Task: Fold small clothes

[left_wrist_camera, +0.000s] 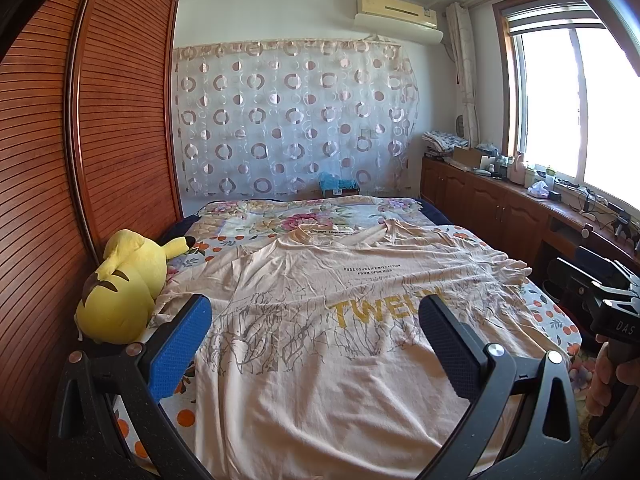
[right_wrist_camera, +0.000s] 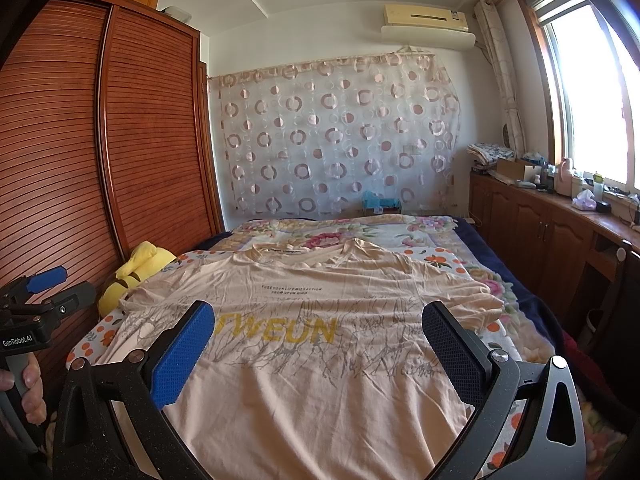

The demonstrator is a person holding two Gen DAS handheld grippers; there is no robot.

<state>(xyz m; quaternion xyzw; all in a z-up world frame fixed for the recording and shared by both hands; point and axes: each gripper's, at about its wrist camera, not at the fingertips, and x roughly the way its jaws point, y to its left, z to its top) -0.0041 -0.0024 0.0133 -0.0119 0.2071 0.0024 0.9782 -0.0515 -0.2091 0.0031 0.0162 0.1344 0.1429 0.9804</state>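
A peach T-shirt (left_wrist_camera: 320,320) (right_wrist_camera: 328,344) with yellow lettering and grey tree prints lies spread flat, front up, on the bed, collar toward the far wall. My left gripper (left_wrist_camera: 316,316) hovers open over the shirt's lower half, nothing between its blue and black fingers. My right gripper (right_wrist_camera: 318,320) is likewise open above the shirt's hem area. In the left wrist view the right gripper's body (left_wrist_camera: 608,300) shows at the right edge, held by a hand. The left gripper (right_wrist_camera: 38,300) shows at the left edge of the right wrist view, also hand-held.
A yellow plush toy (left_wrist_camera: 124,284) (right_wrist_camera: 134,272) lies at the bed's left edge against the slatted wooden wardrobe (left_wrist_camera: 80,160). The bed (left_wrist_camera: 304,220) has a floral cover. A cluttered wooden cabinet (left_wrist_camera: 500,200) runs along the window on the right.
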